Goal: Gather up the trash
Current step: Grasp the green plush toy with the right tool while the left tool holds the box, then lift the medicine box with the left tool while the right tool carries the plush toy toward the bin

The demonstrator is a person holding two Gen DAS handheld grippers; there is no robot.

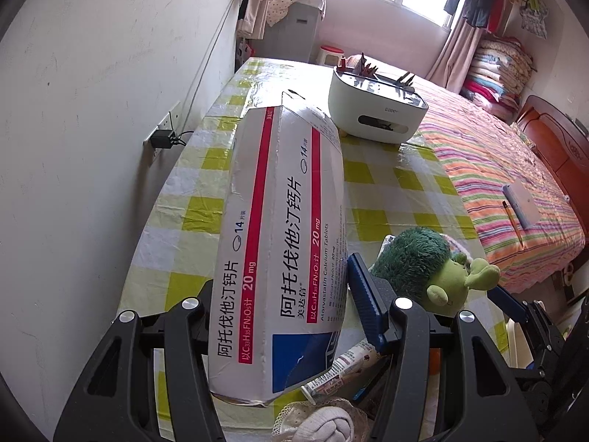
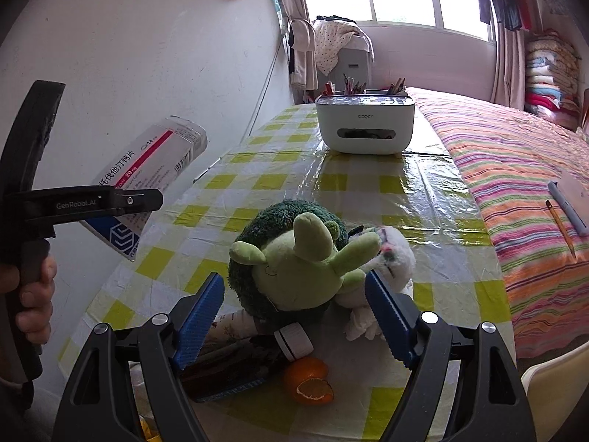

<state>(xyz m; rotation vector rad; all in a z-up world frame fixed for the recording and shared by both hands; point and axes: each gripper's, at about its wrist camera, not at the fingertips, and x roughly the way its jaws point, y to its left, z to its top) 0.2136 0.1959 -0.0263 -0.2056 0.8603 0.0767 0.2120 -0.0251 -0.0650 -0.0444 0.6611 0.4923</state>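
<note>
The left tool (image 1: 283, 316) is holding a white medicine box (image 1: 283, 228) with a red stripe. The box sits between its two fingers, up in the air above the worktop (image 1: 386, 191). In the right wrist view, the same box (image 2: 147, 173) hangs over the left side of the worktop, close to the white wall (image 2: 147, 37), and it tilts up toward the far end.

The right tool (image 2: 294, 316) is open. Its blue fingers (image 2: 200, 320) stand apart, one on each side of a green stuffed toy (image 2: 291, 261). I cannot tell if the fingers touch the toy. The toy lies on the worktop, which has a yellow and white checked cover.

More trash lies near the toy. An orange peel (image 2: 309, 383) sits in front of it, close to the camera. A crumpled tissue (image 2: 362, 326) lies just beside the toy on the right. A small bottle with a white cap (image 2: 294, 340) lies under the toy's near edge. A dark flat packet (image 2: 228, 372) lies next to the peel on the left.

At the far end of the worktop stands a white holder (image 2: 364, 125) with pens sticking out of the top. To the right is a bed (image 2: 515, 169) with a striped cover. A pencil (image 2: 561, 226) lies on the bed.
</note>
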